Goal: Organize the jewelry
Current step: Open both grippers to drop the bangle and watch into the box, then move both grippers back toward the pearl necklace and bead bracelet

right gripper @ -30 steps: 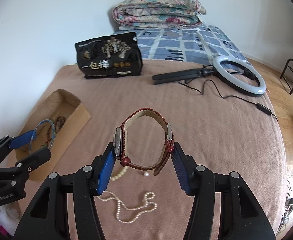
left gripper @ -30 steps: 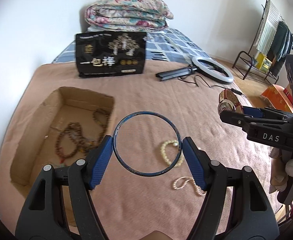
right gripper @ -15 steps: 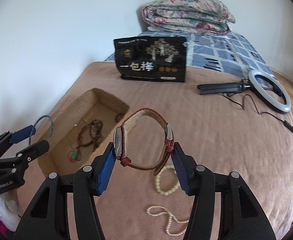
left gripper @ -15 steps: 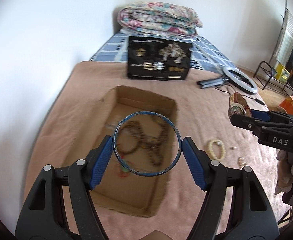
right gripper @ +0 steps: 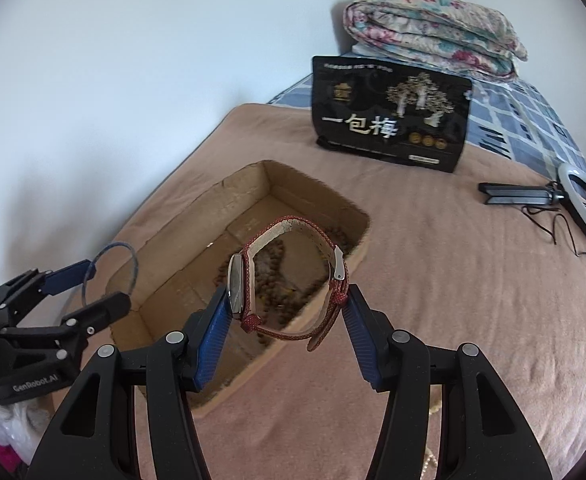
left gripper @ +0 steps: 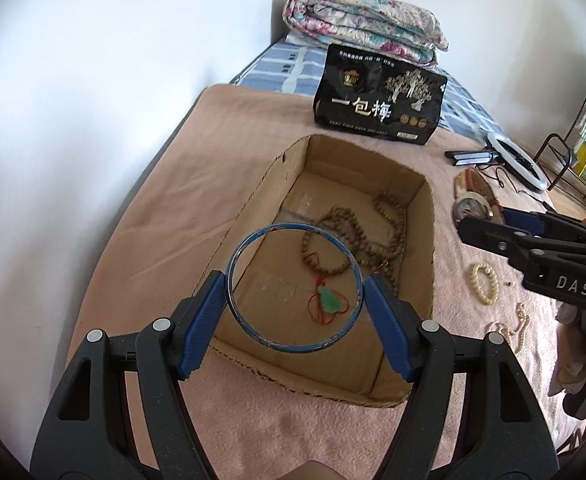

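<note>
My left gripper (left gripper: pixel 296 298) is shut on a thin blue bangle (left gripper: pixel 237 254), held upright over the near end of an open cardboard box (left gripper: pixel 427 236) on the pink blanket. Inside the box lie brown bead strands (left gripper: pixel 357 232) and a green pendant on red cord (left gripper: pixel 330 301). My right gripper (right gripper: pixel 287 304) is shut on a red-strapped watch (right gripper: pixel 335 304), hanging over the box's right wall (right gripper: pixel 367 224). In the right wrist view the left gripper (right gripper: pixel 89 286) with the bangle (right gripper: pixel 133 264) is at the left. A pearl bracelet (left gripper: pixel 484 288) and a pearl necklace (left gripper: pixel 513 326) lie right of the box.
A black printed bag (left gripper: pixel 379 110) stands behind the box, with a folded floral quilt (left gripper: pixel 363 24) beyond it. A ring light on a stand (right gripper: pixel 585 204) with its cable lies at the right. The white wall (left gripper: pixel 93 80) runs close along the bed's left side.
Both grippers have carried their pieces leftward, from above the loose pearls to over the cardboard box. The box now sits under the bangle and the watch.
</note>
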Action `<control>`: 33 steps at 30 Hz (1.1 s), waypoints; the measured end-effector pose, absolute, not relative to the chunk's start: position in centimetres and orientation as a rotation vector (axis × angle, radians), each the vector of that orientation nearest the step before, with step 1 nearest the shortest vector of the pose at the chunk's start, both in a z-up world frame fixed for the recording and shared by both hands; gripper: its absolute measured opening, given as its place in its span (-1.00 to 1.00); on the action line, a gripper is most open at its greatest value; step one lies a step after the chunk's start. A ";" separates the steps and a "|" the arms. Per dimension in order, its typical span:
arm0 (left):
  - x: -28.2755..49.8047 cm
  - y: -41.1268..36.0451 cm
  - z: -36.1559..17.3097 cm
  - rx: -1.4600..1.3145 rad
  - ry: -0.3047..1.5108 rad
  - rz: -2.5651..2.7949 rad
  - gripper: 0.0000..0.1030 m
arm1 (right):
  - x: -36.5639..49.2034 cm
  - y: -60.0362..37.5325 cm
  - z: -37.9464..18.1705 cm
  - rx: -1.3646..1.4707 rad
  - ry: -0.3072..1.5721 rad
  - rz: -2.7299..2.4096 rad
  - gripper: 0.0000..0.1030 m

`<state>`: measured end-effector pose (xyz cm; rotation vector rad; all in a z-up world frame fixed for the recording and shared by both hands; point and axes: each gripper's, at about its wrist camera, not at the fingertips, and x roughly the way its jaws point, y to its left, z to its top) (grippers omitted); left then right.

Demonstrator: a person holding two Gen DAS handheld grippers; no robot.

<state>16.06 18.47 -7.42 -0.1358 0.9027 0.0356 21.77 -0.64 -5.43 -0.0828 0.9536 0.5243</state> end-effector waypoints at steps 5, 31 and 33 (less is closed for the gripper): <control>16.1 18.4 -8.1 -0.119 0.919 0.030 0.42 | 22.0 0.8 -6.5 -0.094 0.969 0.529 0.06; 16.5 18.6 -9.2 -0.136 0.959 0.032 0.56 | 22.9 1.1 -7.2 -0.046 0.949 0.537 0.47; 16.3 18.7 -9.0 -0.139 0.951 0.037 0.56 | 22.7 0.8 -6.9 -0.047 0.945 0.529 0.47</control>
